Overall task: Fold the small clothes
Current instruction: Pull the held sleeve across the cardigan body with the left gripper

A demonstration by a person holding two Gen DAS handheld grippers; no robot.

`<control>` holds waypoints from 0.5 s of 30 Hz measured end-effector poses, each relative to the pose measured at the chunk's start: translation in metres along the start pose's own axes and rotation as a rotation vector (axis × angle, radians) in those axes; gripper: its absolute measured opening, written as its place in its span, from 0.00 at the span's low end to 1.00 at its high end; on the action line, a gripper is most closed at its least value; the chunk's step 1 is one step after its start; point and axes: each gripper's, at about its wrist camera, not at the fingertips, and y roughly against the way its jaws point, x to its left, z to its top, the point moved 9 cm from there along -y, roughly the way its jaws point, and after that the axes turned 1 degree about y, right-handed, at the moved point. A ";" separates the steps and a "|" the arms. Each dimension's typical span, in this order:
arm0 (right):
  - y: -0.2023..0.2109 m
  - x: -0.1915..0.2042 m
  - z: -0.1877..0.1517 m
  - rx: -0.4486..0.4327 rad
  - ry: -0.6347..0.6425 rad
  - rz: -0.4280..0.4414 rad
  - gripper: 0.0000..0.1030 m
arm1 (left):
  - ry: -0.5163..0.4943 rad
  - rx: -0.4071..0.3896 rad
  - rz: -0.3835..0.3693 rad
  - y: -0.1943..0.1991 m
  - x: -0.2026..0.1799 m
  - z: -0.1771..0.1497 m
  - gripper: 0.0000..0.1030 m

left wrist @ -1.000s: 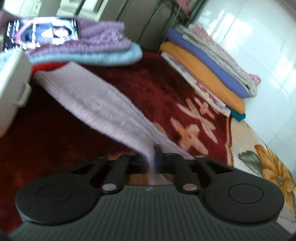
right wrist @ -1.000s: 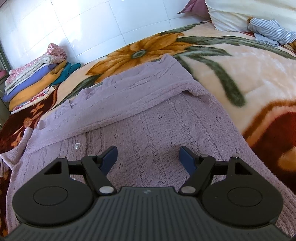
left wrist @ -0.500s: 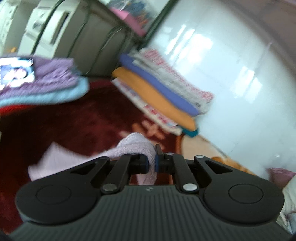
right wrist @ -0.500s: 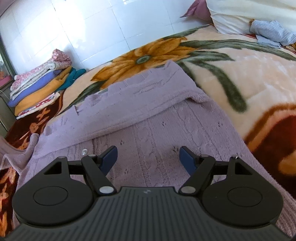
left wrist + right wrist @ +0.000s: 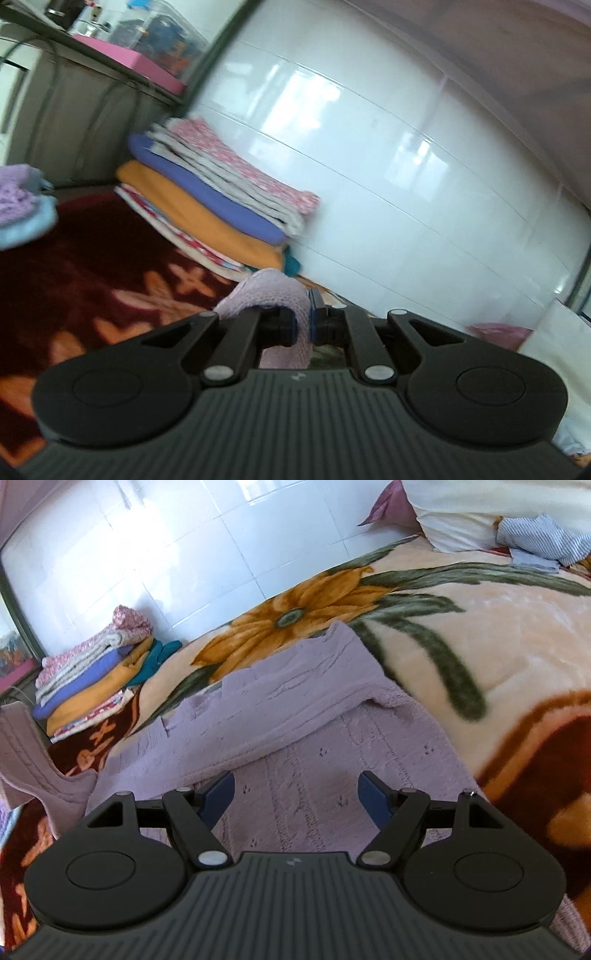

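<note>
A lilac cable-knit cardigan (image 5: pixel 314 746) lies spread on the flowered blanket (image 5: pixel 498 635), one sleeve folded across its body. My right gripper (image 5: pixel 297 797) hovers open just above the knit, nothing between its blue pads. The other sleeve (image 5: pixel 22 746) rises off the bed at the left edge of the right wrist view. My left gripper (image 5: pixel 303 323) is shut on the end of that sleeve (image 5: pixel 269 291), lifted above the dark red part of the blanket (image 5: pixel 92 266); the knit bunches over the left finger.
A stack of folded clothes (image 5: pixel 207 206) sits against the white tiled wall (image 5: pixel 406 155), seen also as the stack (image 5: pixel 96 672) in the right wrist view. Purple and light blue folded items (image 5: pixel 22 210) lie far left. Pillows (image 5: pixel 480 513) and a striped garment (image 5: pixel 543 535) rest at the bed's far right.
My left gripper has risen and swung toward the wall, pulling the sleeve up off the blanket. The right gripper has barely moved and stays open over the cardigan.
</note>
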 end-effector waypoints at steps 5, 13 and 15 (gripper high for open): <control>0.000 -0.014 0.006 -0.002 -0.030 0.018 0.77 | -0.021 0.050 -0.045 -0.016 -0.041 -0.028 0.09; -0.001 -0.031 0.013 -0.012 -0.062 0.041 0.77 | -0.087 0.189 -0.079 -0.050 -0.091 -0.099 0.09; -0.001 -0.034 0.015 -0.015 -0.065 0.047 0.77 | -0.102 0.237 -0.081 -0.061 -0.098 -0.120 0.09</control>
